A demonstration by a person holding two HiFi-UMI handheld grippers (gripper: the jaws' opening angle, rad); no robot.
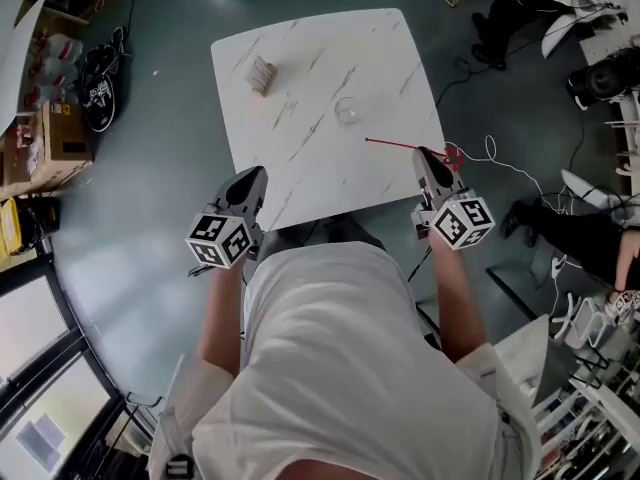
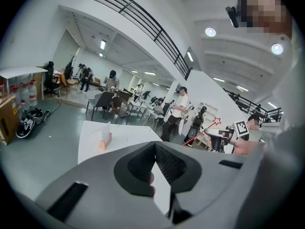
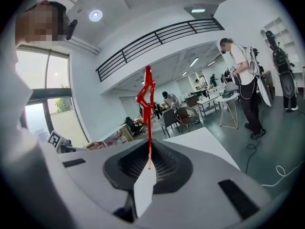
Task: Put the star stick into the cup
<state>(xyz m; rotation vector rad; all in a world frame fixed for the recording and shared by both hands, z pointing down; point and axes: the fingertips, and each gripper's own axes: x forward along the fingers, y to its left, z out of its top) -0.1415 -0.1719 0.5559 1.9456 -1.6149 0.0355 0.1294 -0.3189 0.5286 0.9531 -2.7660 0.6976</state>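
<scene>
- Cardboard box (image 1: 62,133): stands on the floor, well to the left of the desk (image 1: 320,58), among other clutter by the window side.
- Left gripper (image 1: 257,174): held at the near edge of the desk, left of the person's body, pointing forward over the desk top. Its fingers (image 2: 140,163) are closed tip to tip and hold nothing.
- Small block (image 1: 262,74): sits on the desk near the far left corner, well apart from both grippers and from everything else on the desk.
- Cup (image 1: 347,111): clear, upright, roughly mid-desk, right of the small block and ahead of both grippers. Nothing touches it.
- Star stick (image 1: 395,145): thin, red, and clamped in the right gripper.
  - In the head view its long axis runs left to right across the right part of the desk.
  - The bare end points left and stops near the cup without touching it. Only bare desk surface lies between that end and the cup.
  - The star end lies to the right, past the gripper and over the right desk edge.
  - In the left gripper view the star end sits higher than the bare end, so the stick slants.
  - Whether the bare end touches the desk cannot be told.
- Right gripper (image 1: 424,154): held at the near right edge of the desk. Its fingers (image 3: 164,163) are closed on the shaft of the stick, and the star rises above them in the right gripper view.
- White cable (image 1: 500,163): loops over the floor just right of the desk.
- Seated person's legs (image 1: 570,230): further right, on the floor well clear of the desk.
</scene>
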